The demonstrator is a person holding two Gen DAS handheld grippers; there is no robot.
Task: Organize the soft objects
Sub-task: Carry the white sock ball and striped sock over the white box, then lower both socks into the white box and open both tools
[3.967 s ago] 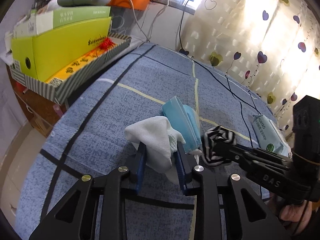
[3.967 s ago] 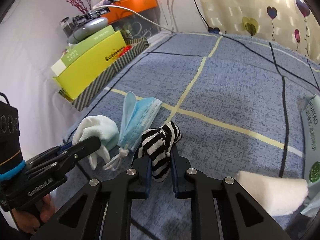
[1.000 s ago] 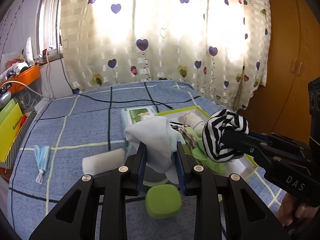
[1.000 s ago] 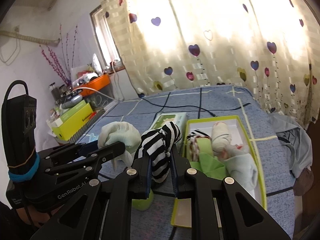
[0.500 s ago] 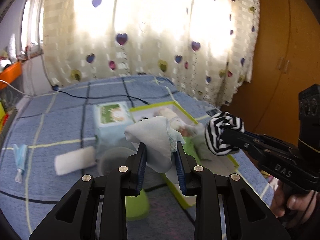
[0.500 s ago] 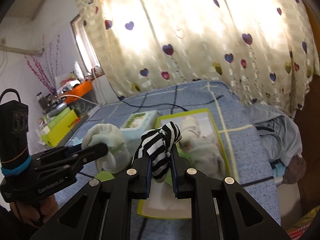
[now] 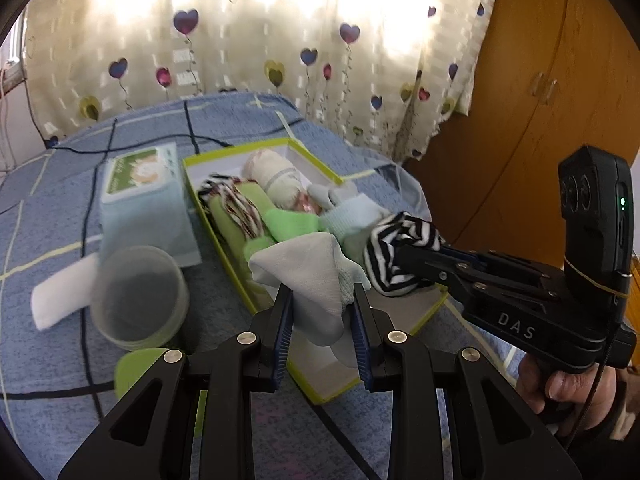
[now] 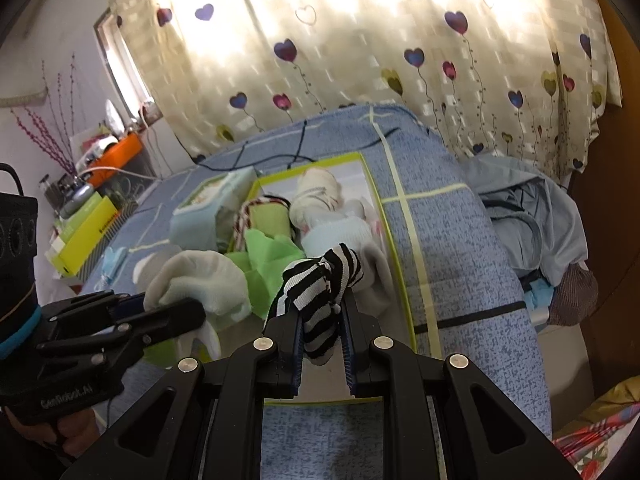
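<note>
Two grippers sit in front of me, each clamped on one soft item. On my left, the left gripper [image 7: 322, 330] pinches a pale white sock [image 7: 310, 276] between its blue pads, the cloth bulging above the fingertips and a tail hanging below. Further left on the blue bedspread [image 7: 48, 184] I see one clear round tub [image 7: 138, 298], one white roll [image 7: 54, 300] and one wipes pack [image 7: 140, 178]. Directly ahead lies one green-rimmed box [image 7: 236, 264], already crowded with rolled socks and cloths; both held items hang over its near end. To my right, the right gripper [image 8: 322, 346] squeezes one black-and-white striped sock [image 8: 320, 284], its knot poking up past the tips.
</note>
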